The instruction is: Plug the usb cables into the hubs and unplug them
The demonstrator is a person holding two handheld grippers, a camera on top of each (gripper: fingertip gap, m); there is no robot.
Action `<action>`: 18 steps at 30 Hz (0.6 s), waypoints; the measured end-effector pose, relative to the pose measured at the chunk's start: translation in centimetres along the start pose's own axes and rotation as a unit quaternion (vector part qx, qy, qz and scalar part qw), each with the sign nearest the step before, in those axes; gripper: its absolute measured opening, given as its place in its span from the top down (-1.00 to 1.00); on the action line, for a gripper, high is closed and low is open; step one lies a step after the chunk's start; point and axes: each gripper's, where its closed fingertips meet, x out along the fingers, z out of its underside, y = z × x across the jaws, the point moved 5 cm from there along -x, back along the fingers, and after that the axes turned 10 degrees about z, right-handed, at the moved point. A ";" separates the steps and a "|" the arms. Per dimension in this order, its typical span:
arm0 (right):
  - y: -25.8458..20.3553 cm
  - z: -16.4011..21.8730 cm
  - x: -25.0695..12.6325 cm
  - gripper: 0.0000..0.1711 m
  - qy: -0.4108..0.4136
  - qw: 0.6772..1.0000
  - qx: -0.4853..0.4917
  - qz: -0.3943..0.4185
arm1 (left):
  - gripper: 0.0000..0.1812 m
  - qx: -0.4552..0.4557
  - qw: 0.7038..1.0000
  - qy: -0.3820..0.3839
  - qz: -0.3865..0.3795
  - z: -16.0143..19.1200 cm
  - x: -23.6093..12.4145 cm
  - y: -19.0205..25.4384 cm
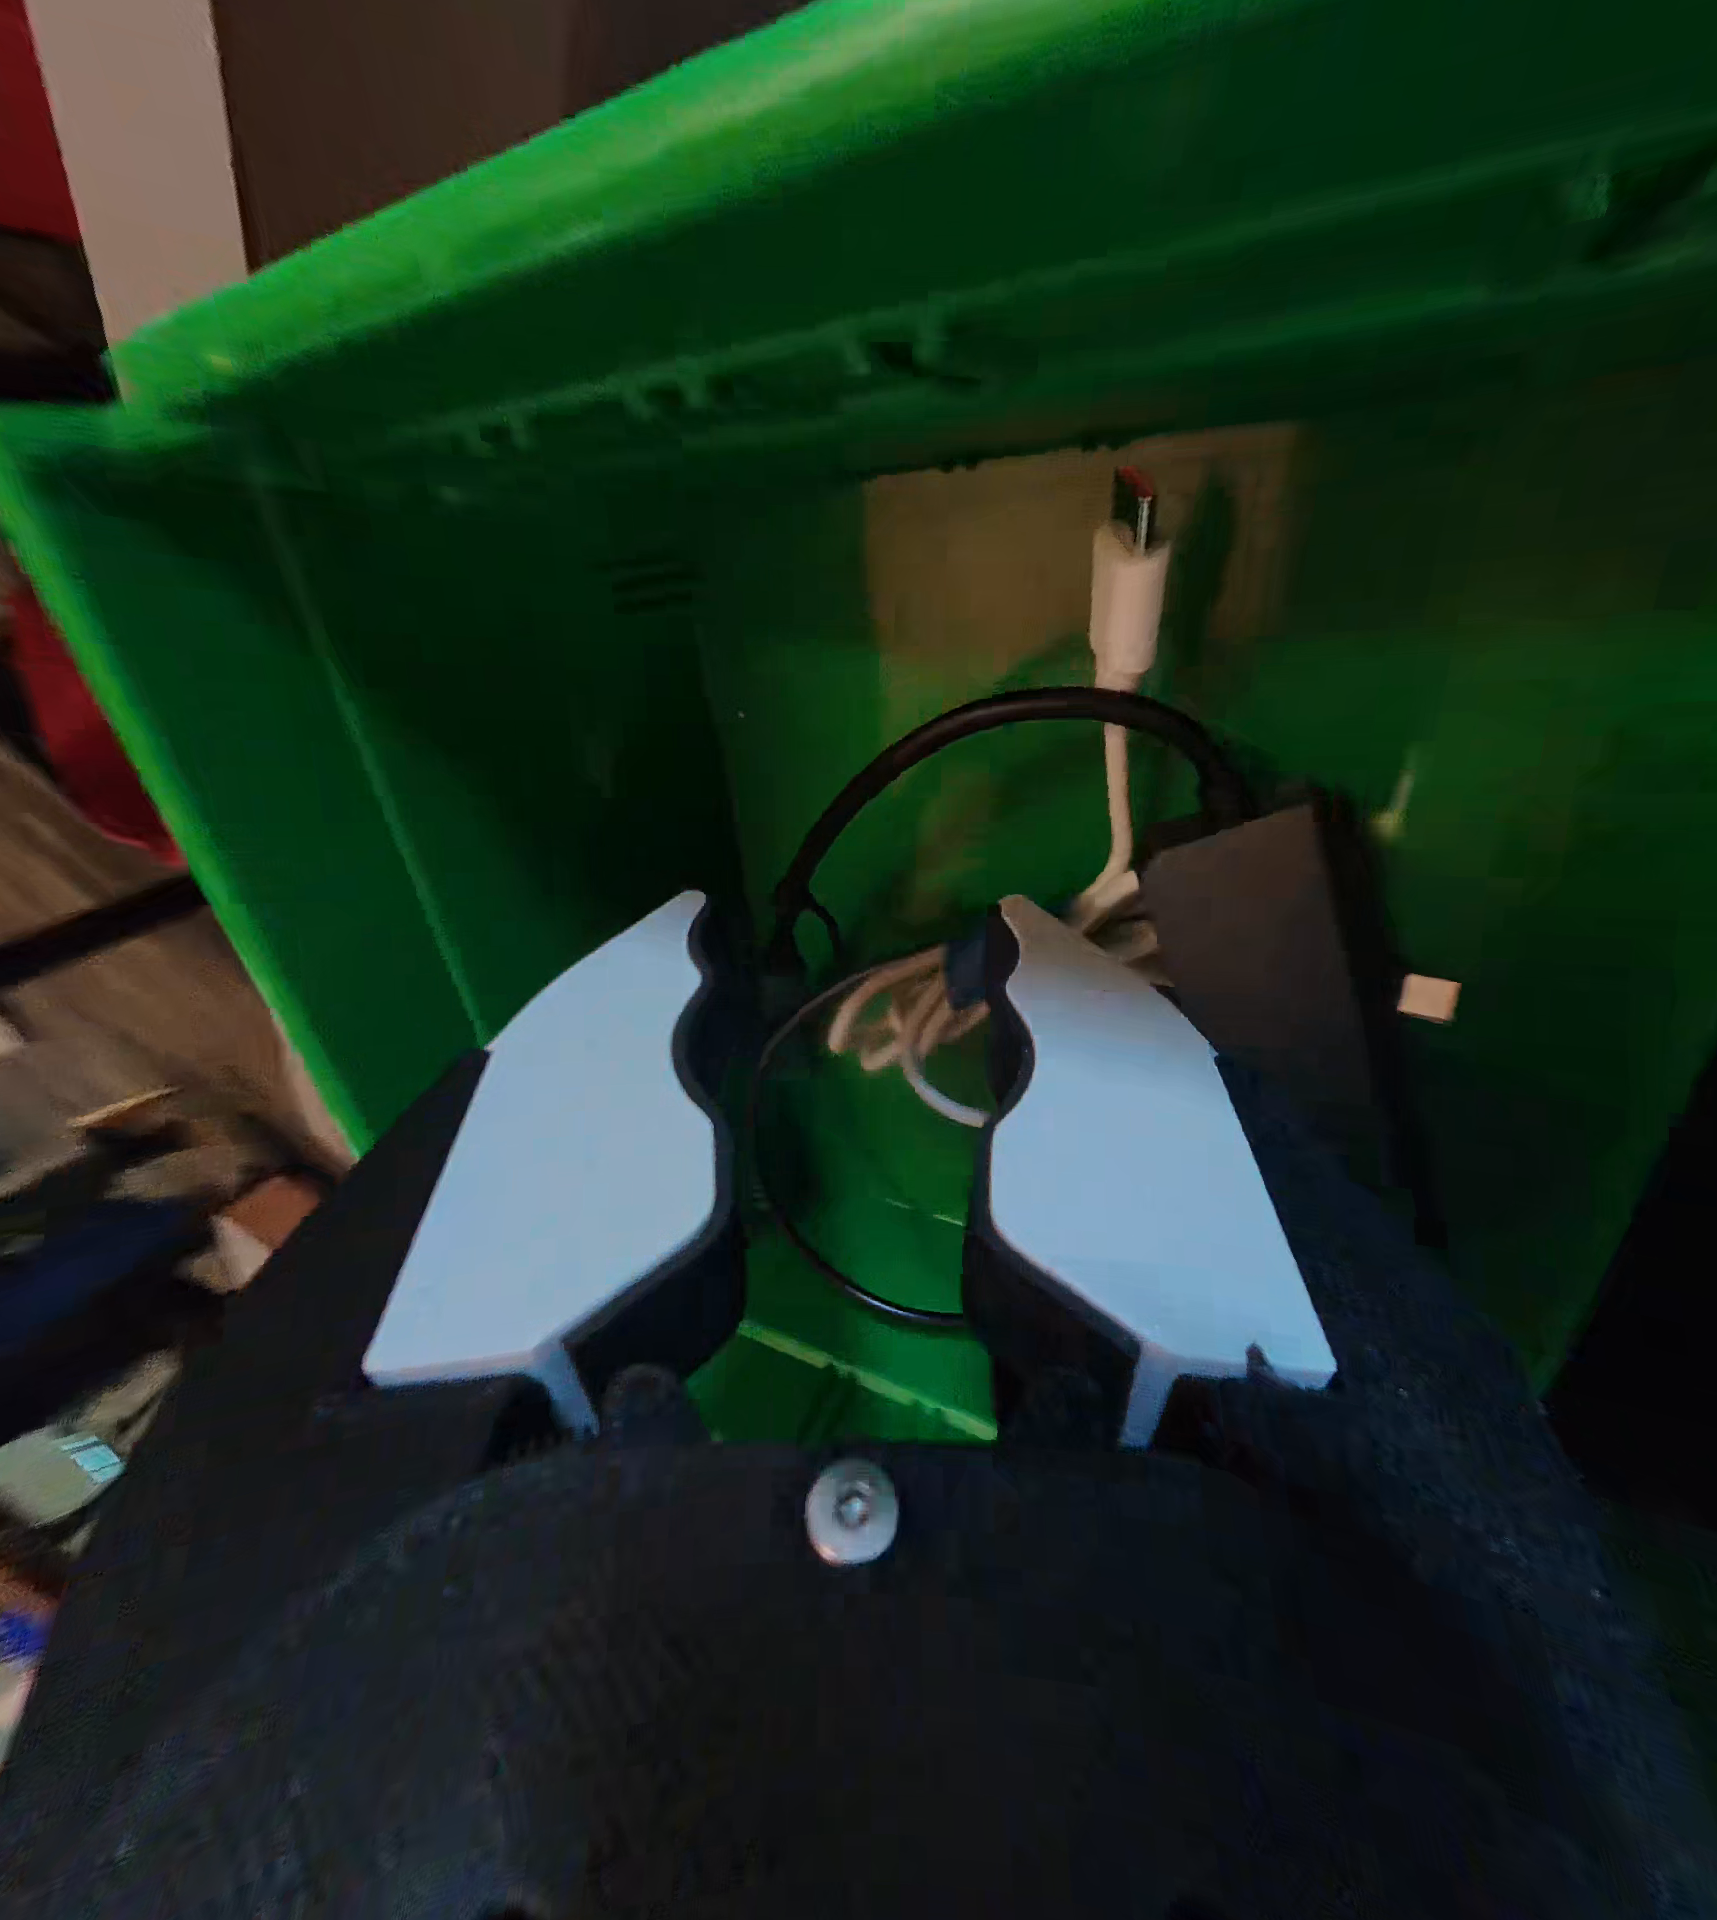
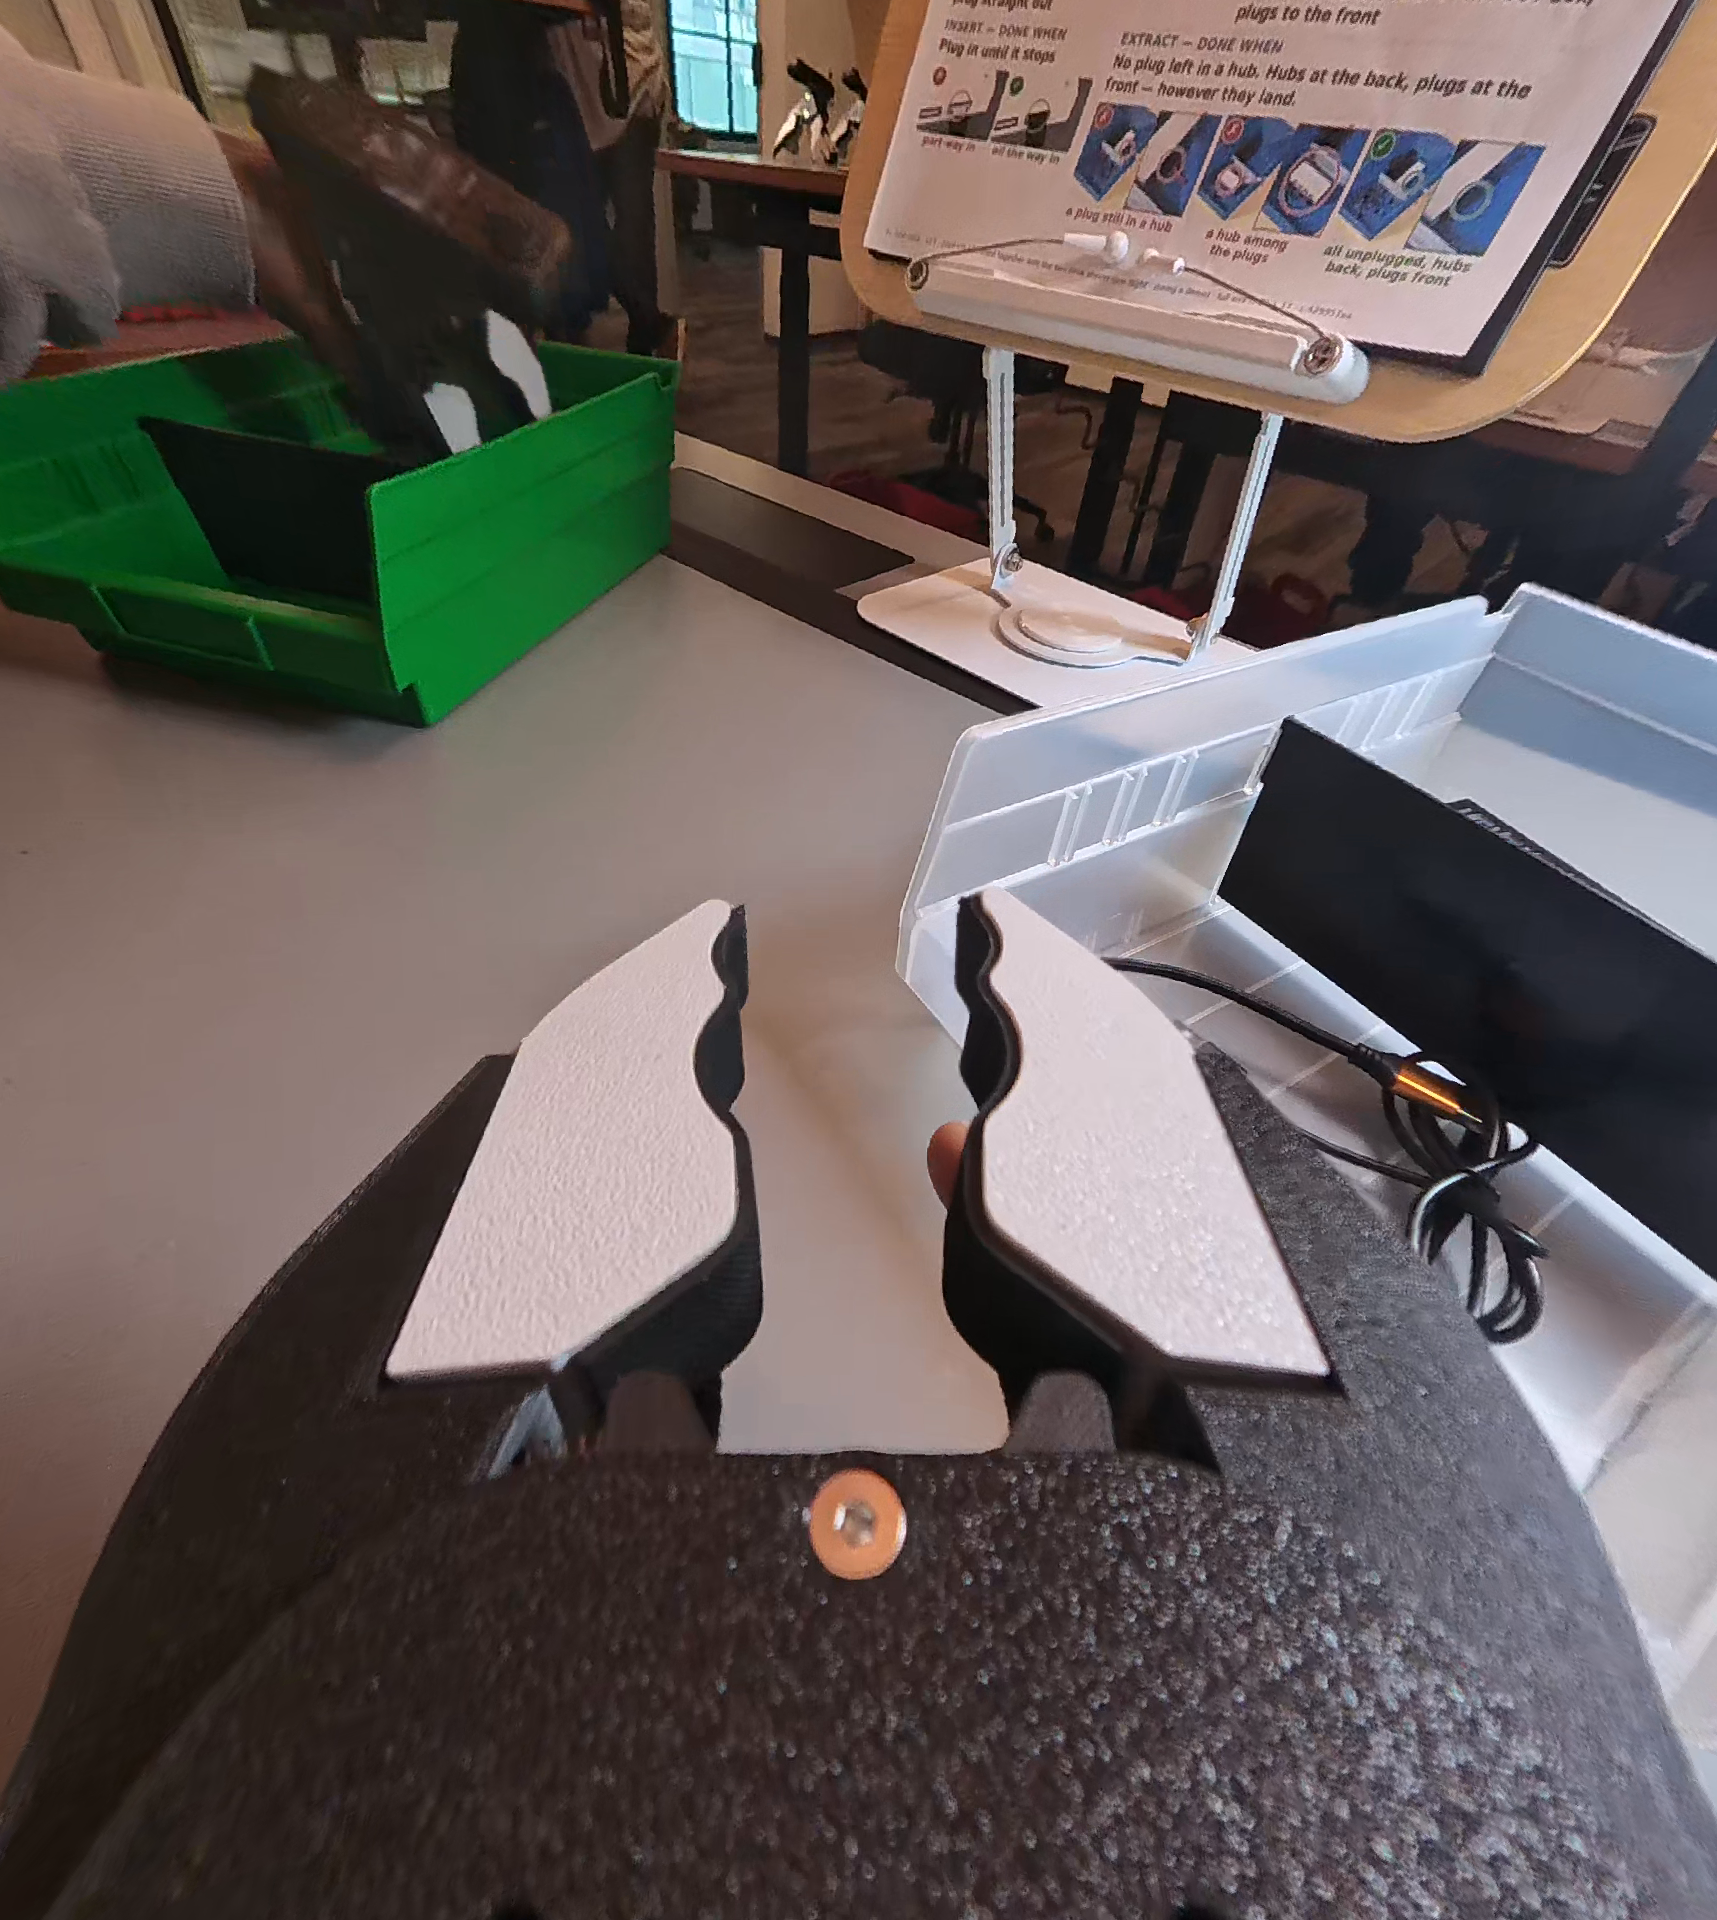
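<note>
Cables lie in the green bin [image 1: 542, 623] where my left claw [image 1: 849, 935] is reaching in, its fingers apart and holding nothing. A thin black cable [image 1: 937, 748] arches just ahead of the fingertips and loops back between them. A white cable [image 1: 901, 1023] is bunched between the tips, and its white plug [image 1: 1129, 582] stands up ahead, slightly to the right. Right of that finger leans a black hub [image 1: 1259, 966], touching the bin wall; a small light plug [image 1: 1427, 1000] shows beside it.

My right claw [image 2: 849, 920] hovers over the grey table [image 2: 314, 935], fingers apart and empty. Far ahead to its left stands the same green bin [image 2: 521, 561] with my left claw [image 2: 480, 395] inside. To its right is a clear bin [image 2: 1093, 800] with a black divider [image 2: 1519, 935]; a coiled black cable [image 2: 1456, 1153] with a metal plug lies in the front part.
</note>
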 end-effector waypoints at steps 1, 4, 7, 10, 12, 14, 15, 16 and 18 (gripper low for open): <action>0.0 0.2 0.1 0.55 -0.005 1.000 -0.002 -0.002 | 0.47 0.026 0.999 -0.016 -0.012 -0.3 0.5 0.0; -0.1 0.7 0.2 0.57 -0.017 1.000 -0.005 -0.004 | 0.77 0.081 0.996 -0.005 -0.035 -1.6 1.7 0.1; 0.0 0.8 0.1 0.60 -0.016 1.000 -0.010 -0.001 | 0.92 0.089 0.993 -0.006 -0.074 -1.6 0.6 -0.7; 0.1 0.7 0.1 0.63 -0.012 1.000 -0.006 -0.003 | 0.94 0.060 0.993 0.029 -0.102 -1.0 -3.5 -1.6; -0.1 0.7 0.3 0.63 -0.014 1.000 0.000 -0.012 | 0.95 0.045 0.989 0.048 -0.134 -0.4 -7.3 -2.2; -0.5 0.7 0.5 0.63 -0.015 1.000 0.003 -0.021 | 0.95 0.025 0.984 0.076 -0.162 -0.1 -11.3 -2.4; -0.8 0.6 0.6 0.63 -0.014 1.000 0.003 -0.027 | 0.95 0.013 0.980 0.095 -0.175 -0.1 -13.3 -2.2; -1.2 0.6 0.7 0.63 -0.014 0.999 0.001 -0.032 | 0.95 0.002 0.975 0.117 -0.190 -0.3 -15.4 -2.0; -2.1 0.4 0.7 0.63 -0.008 0.999 -0.009 -0.044 | 0.95 -0.021 0.962 0.171 -0.213 -1.2 -19.3 -1.1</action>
